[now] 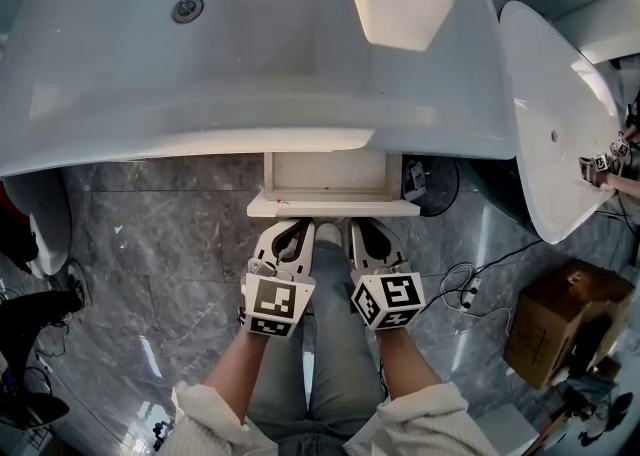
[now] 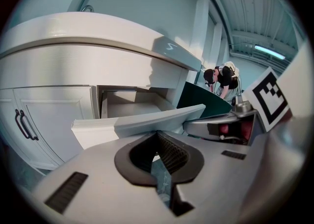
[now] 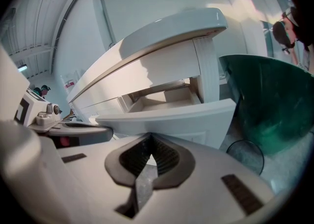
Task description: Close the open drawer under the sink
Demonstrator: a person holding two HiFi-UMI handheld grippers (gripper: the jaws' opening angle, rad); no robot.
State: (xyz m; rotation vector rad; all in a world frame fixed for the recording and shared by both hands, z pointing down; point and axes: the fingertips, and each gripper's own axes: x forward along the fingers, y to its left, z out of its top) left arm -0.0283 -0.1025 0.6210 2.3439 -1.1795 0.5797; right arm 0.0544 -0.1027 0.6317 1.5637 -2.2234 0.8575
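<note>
1. Under the sink [image 1: 250,74], the drawer [image 1: 332,207] stands pulled out toward 6 o'clock. Its front panel runs from 9 to 3 o'clock.
2. The left hand-held gripper [image 1: 290,239] and the right hand-held gripper [image 1: 372,237] sit side by side just at that panel. Each has its jaws pressed together on nothing. Whether they touch the panel cannot be told.
3. The drawer lies at 12 o'clock from both, equally near. The drawer's inside looks bare, so a straight push toward 12 o'clock should meet nothing.
</note>
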